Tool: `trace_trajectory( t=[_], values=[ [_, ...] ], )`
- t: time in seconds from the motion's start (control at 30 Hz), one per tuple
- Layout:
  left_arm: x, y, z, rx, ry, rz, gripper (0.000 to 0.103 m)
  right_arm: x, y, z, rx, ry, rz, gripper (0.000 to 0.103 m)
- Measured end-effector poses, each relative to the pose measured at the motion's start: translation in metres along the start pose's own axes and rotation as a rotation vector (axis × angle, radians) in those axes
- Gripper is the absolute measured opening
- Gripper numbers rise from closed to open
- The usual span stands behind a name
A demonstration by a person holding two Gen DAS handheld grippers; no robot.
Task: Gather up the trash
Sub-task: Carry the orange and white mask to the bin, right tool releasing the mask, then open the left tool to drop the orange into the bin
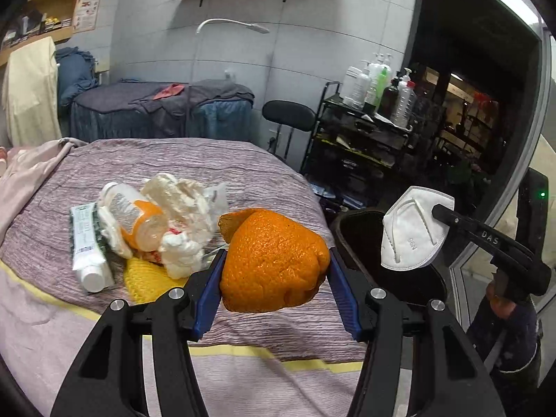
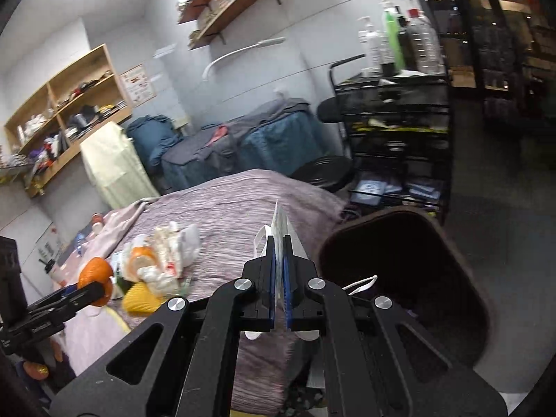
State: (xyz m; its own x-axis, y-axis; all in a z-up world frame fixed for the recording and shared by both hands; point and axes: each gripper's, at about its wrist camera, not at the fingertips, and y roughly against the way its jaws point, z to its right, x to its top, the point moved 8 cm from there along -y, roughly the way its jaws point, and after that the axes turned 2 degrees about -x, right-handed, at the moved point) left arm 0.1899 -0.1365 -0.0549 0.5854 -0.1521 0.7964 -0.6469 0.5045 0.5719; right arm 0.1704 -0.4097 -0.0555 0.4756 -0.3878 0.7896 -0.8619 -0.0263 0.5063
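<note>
— Both loads are on the way to the bin: the left tongs pinch an orange peel, the right tongs are clamped on a face mask.

— The mask hangs above the rim; spreading those tongs should drop it in.

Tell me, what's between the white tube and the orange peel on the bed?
In the left wrist view, a plastic bottle with an orange label and crumpled white tissues lie between the white tube and the orange peel.

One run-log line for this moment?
left claw: shut on orange peel | right claw: shut on face mask | bin: open beside bed | pile: on bed
</note>
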Motion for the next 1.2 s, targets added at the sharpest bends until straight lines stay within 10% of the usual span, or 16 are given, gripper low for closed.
trace_trajectory(
  t=[0.73, 0.9, 1.2],
  values=[
    [-0.004, -0.046, 0.083, -0.13, -0.111, -0.083, 0.056, -0.05, -0.055, 0.127, -0.307, -0.099, -0.107, 0.005],
    [-0.006, -0.056, 0.093, -0.15, -0.119, -0.105, 0.056, -0.064, -0.061, 0.139, -0.341, -0.13, -0.122, 0.066],
    [-0.007, -0.075, 0.111, -0.19, -0.127, -0.147, 0.056, -0.064, -0.045, 0.143, -0.356, -0.155, -0.091, 0.071]
  ],
)
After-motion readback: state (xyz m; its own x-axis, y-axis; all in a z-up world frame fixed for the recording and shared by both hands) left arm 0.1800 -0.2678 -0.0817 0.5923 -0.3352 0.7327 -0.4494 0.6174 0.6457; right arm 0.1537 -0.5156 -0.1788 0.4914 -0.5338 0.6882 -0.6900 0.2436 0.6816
